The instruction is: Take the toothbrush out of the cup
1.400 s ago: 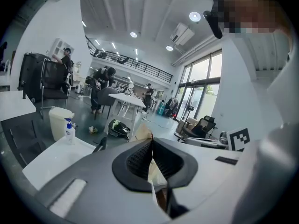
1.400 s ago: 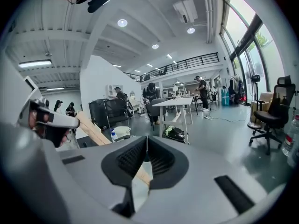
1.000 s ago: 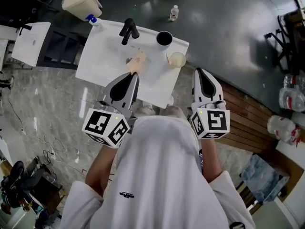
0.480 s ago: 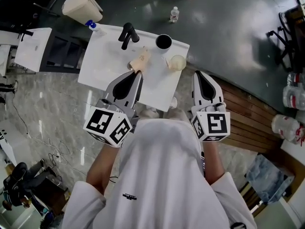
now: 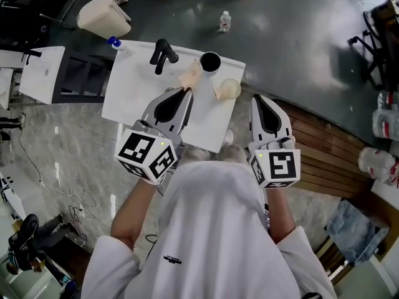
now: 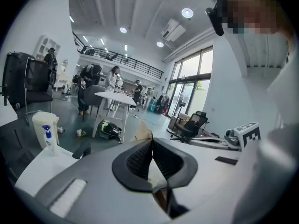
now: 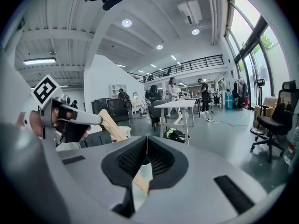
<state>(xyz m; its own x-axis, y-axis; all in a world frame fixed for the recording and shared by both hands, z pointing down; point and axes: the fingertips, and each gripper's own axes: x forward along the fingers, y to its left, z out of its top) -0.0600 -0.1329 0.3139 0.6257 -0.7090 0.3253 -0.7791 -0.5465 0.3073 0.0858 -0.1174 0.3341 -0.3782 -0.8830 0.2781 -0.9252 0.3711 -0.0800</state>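
Since a second ago, the left gripper has carried the flat tan wooden toothbrush across the white washbasin to just beside the round black cup, jaws pinching it. I see the right gripper pressed together, empty.

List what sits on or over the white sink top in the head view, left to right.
Blue-capped bottle → black faucet → tan toothbrush, held in the left hand-held gripper → black cup → cream round object.
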